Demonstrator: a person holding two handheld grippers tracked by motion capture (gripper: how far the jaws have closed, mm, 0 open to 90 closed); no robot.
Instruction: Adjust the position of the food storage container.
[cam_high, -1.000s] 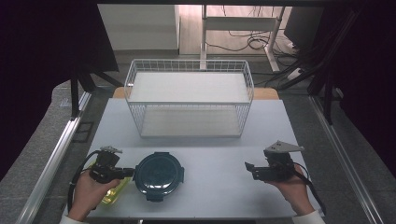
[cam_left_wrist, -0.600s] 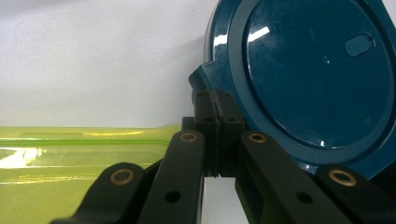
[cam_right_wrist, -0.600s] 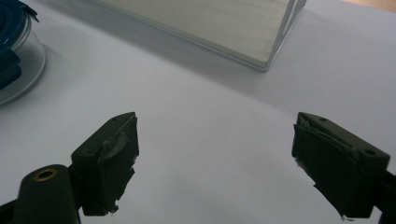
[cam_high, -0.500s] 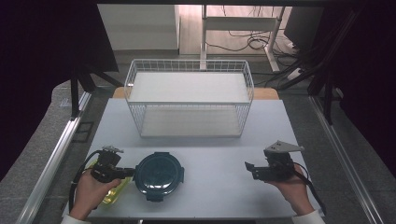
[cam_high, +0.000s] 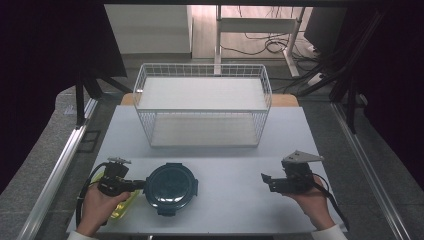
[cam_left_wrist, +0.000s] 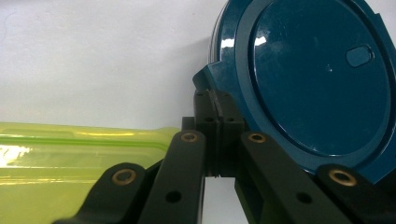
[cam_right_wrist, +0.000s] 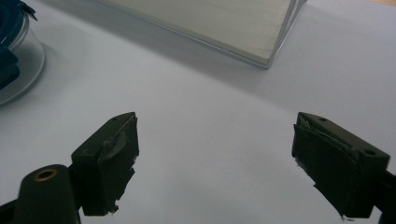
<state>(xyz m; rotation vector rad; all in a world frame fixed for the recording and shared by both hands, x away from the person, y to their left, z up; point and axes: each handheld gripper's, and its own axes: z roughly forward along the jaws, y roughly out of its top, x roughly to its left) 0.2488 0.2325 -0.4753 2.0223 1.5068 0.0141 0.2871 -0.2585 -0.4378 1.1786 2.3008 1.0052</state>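
The jaws of the left gripper (cam_left_wrist: 215, 140) were clenched together on a tab at the rim of the dark blue round container (cam_high: 170, 187), pads pinching its lid's edge, as the left gripper view showed at centre frame; the jaws of the right gripper (cam_right_wrist: 215, 163) stood wide apart with nothing between them, hovering over bare tabletop. In the high view the container sat in the lower middle of the frame, near the front edge of the white table (cam_high: 235, 150), with the left gripper (cam_high: 131, 186) at its left side and a yellow-green translucent box (cam_high: 121, 205) lying just beside it in the lower left, partly under the hand. The right gripper (cam_high: 266, 181) waited in the lower right, well apart from the container. The step in hand looked like the grasp on the container's rim tab, either to lift it or to work the lid. The next move would likely call for a steady pull without letting the thin tab slip, perhaps with the right gripper coming over to brace the body. A white wire basket (cam_high: 202, 82) with a flat shelf on top stood at the upper centre of the table. Beyond it the room was dim, with a table leg and cables (cam_high: 260, 47) on the floor at the top of the frame and dark curtains at both sides.
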